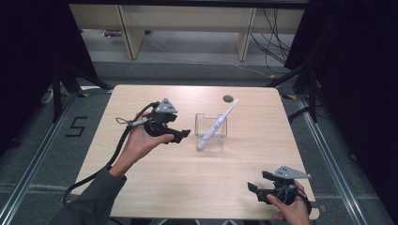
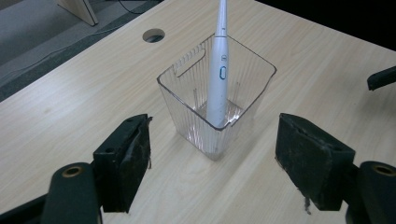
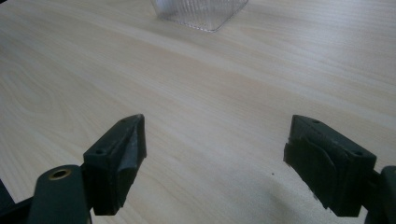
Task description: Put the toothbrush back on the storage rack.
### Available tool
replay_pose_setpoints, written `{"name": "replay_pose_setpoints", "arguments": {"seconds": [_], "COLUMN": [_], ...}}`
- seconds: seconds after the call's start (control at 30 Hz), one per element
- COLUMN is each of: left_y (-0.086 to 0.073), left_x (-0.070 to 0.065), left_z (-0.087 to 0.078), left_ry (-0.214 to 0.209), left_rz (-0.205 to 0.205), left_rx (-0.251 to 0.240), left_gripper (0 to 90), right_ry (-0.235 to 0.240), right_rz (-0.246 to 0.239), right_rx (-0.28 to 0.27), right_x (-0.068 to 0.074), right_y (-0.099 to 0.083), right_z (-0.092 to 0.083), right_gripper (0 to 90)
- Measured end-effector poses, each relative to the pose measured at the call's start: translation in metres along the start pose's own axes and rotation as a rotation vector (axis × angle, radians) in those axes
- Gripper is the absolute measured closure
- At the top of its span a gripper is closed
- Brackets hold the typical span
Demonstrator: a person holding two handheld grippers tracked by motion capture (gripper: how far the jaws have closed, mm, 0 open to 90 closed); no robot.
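Toothbrush [image 1: 217, 124], white, stands tilted inside clear ribbed box [image 1: 210, 136] near counter [image 1: 155, 187] centre, head leaning over far rim. Left tool [image 1: 183, 134] held just left of box, jaws wide apart, nothing between them. Right tool [image 1: 256, 182] low at near right corner, well apart from box, jaws wide, empty.

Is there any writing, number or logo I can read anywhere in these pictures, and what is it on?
"5": a dark number marked on the grey floor left of the table, in the high view.
Small mark near the top of the white electric toothbrush handle, above its oval button, in the left gripper view: too small and blurred to read.
The clear plastic container and both grippers carry no legible text.
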State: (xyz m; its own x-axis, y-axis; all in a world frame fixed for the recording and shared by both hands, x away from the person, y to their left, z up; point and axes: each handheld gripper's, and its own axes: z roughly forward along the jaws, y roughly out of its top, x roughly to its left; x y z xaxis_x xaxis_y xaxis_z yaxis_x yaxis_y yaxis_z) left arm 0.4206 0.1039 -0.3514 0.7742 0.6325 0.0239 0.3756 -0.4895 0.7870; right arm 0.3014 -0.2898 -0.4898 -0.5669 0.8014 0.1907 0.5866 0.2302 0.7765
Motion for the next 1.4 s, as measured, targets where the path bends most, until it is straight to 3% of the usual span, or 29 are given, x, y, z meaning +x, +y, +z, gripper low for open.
{"name": "replay_pose_setpoints", "arguments": {"seconds": [0.13, 0.47, 0.57, 0.8, 1.07, 1.4], "left_y": [-0.008, -0.031, -0.036, -0.066, -0.098, -0.126], "left_x": [0.004, 0.008, 0.008, 0.013, 0.012, 0.009], "left_z": [-0.006, -0.02, -0.024, -0.04, -0.043, -0.044], "left_ry": [0.022, 0.022, 0.032, 0.041, 0.027, 0.031], "left_rz": [0.0, -0.019, 0.002, -0.037, -0.043, -0.044], "left_rx": [0.001, -0.035, -0.017, -0.03, -0.022, -0.006], "left_gripper": [25.9, 26.3, 25.9, 25.9, 25.9, 24.2], "right_ry": [-0.002, 0.013, 0.013, 0.01, 0.01, 0.008], "right_rz": [-0.002, 0.011, 0.01, 0.012, 0.003, -0.008], "right_rx": [0.002, 0.004, 0.003, 0.005, 0.004, 0.002], "right_x": [0.0, 0.001, 0.001, 0.001, 0.0, -0.001], "right_y": [0.0, 0.0, 0.0, 0.0, 0.0, -0.001], "right_z": [0.0, 0.001, 0.001, 0.001, 0.002, 0.004], "right_gripper": [20.4, 20.4, 20.4, 20.4, 20.4, 20.4]}}
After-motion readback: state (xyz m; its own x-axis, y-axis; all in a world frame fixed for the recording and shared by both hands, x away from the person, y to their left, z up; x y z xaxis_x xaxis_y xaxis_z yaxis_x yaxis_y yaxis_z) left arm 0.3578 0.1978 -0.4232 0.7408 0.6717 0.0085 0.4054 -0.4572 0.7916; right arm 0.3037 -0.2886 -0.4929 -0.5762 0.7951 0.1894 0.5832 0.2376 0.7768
